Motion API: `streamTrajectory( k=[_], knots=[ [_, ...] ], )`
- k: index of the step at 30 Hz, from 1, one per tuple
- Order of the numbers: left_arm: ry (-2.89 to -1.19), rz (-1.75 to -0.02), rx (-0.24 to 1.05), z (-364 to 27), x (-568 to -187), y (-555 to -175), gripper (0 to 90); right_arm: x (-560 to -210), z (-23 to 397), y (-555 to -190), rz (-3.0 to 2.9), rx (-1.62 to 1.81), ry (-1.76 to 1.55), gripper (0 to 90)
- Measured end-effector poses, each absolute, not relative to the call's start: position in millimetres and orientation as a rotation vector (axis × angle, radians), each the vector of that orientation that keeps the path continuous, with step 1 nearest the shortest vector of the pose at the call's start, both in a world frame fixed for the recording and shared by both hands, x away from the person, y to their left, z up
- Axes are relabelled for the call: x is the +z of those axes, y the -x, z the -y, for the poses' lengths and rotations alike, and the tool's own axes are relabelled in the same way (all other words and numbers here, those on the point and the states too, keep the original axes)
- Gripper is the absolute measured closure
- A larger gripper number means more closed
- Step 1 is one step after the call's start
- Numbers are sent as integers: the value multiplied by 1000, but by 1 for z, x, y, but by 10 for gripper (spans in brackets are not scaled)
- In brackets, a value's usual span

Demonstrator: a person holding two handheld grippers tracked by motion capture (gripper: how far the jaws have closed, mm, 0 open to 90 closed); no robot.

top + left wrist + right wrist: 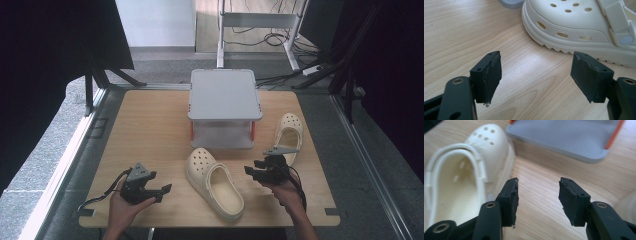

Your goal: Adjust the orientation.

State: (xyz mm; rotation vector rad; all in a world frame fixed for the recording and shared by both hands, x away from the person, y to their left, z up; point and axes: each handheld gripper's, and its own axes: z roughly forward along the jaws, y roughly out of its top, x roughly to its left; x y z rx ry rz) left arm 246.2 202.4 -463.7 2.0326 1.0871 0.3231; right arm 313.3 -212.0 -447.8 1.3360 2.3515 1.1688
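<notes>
Two cream clogs lie on the table (150, 130): one clog (215, 182) between the left gripper (162, 192) and right gripper (252, 172), the second clog (289, 131) just beyond the right gripper. Both grippers' jaws stand apart, holding nothing. One grey stand (225, 95) sits beyond them.

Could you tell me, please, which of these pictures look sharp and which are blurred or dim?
High view: evenly lit on the table, dark at both sides, a little soft overall. Left gripper view: crisp, with the near clog and wood grain sharp. Right gripper view: that clog and the grey shelf are smeared, while the right tool reads clearer.
</notes>
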Motion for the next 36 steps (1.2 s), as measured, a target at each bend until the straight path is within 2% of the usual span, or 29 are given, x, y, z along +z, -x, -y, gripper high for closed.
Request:
streamTrajectory(
  k=[13,14,15,16,18,24,36],
  knots=[
    [-2061,-1073,317,-197,-466,-247,253,-464,218,-334,-2367,1040,-1413,588],
    [-2063,-1072,318,-197,-466,-247,254,-467,218,-337,-2355,1016,-1430,626],
    [-2064,-1069,316,-196,-466,-247,254,-467,218,-337,-2355,1016,-1430,626],
    [-2067,-1066,311,-194,-467,-247,253,-469,220,-340,-2338,978,-1440,684],
    [-2081,-1064,310,-193,-469,-247,253,-471,221,-341,-2333,967,-1445,700],
    [-2088,-1064,303,-191,-470,-248,253,-480,230,-350,-2299,929,-1503,837],
    [-2089,-1058,302,-190,-470,-248,253,-488,242,-354,-2257,878,-1543,873]
  ],
)
